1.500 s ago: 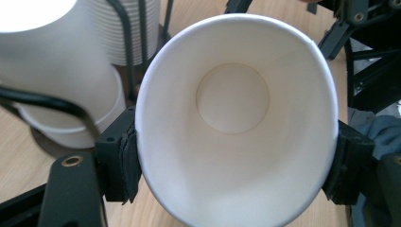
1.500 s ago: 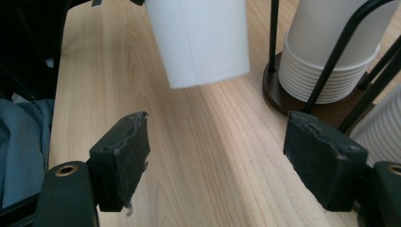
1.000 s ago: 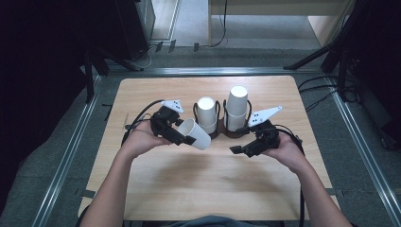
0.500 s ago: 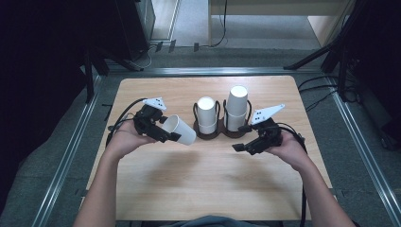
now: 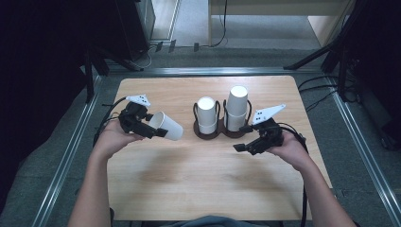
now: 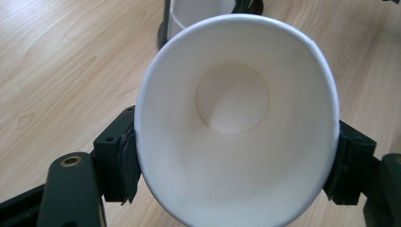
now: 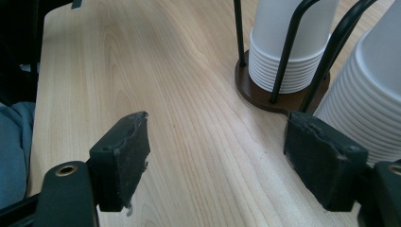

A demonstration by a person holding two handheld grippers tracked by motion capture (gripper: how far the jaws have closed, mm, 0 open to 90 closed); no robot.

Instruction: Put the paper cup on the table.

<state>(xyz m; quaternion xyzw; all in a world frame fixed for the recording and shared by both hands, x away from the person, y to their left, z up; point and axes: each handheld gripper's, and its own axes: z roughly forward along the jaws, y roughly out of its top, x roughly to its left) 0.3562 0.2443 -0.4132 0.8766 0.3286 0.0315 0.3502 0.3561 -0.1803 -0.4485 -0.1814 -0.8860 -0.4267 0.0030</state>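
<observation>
High view: left gripper (image 5: 158, 134) is seen pinching a white paper cup (image 5: 166, 126), held on its side above the wooden table (image 5: 189, 189), left of the dark cup holder (image 5: 218, 134) with its two cup stacks (image 5: 206, 115). Right gripper (image 5: 243, 140) is held spread, nothing between, near the holder.

Left gripper view: cup mouth (image 6: 236, 118) is squeezed oval between both pads (image 6: 126, 158).

Right gripper view: jaws stand wide over bare table, stacks (image 7: 288, 52) just beyond.
</observation>
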